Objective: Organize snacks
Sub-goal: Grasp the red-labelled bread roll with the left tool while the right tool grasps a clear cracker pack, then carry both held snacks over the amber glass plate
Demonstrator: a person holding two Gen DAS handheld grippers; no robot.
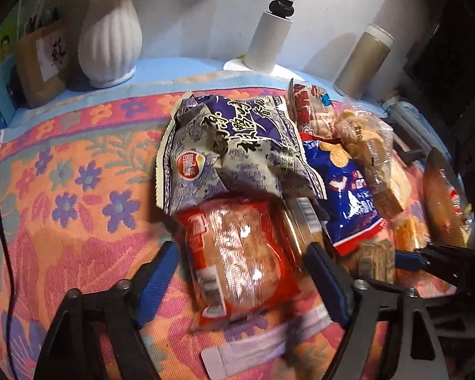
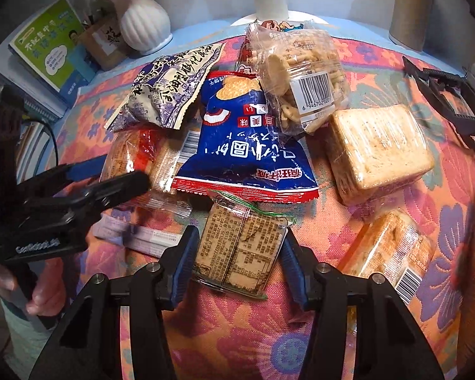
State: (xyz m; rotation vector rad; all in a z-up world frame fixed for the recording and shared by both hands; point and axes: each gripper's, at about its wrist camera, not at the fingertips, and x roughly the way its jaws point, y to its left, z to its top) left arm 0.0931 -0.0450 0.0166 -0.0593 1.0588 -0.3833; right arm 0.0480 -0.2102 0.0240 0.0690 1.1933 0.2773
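On a flowered orange and pink woven tablecloth [image 2: 237,342] lies a heap of snacks. The left gripper [image 1: 240,272] stands with its 2 blue-padded fingers apart on either side of a red-edged clear packet of bread [image 1: 237,253], whether touching it I cannot tell. The right gripper [image 2: 236,262] has its fingers spread around a small green-edged clear packet of brown crackers [image 2: 240,253], pads just beside its edges. Beyond these lie a purple and white crinkled bag [image 1: 237,145], partly over the bread packet, and a blue and red foil bag [image 2: 247,145]. A white ribbed ceramic vase [image 1: 110,41] stands near the wall.
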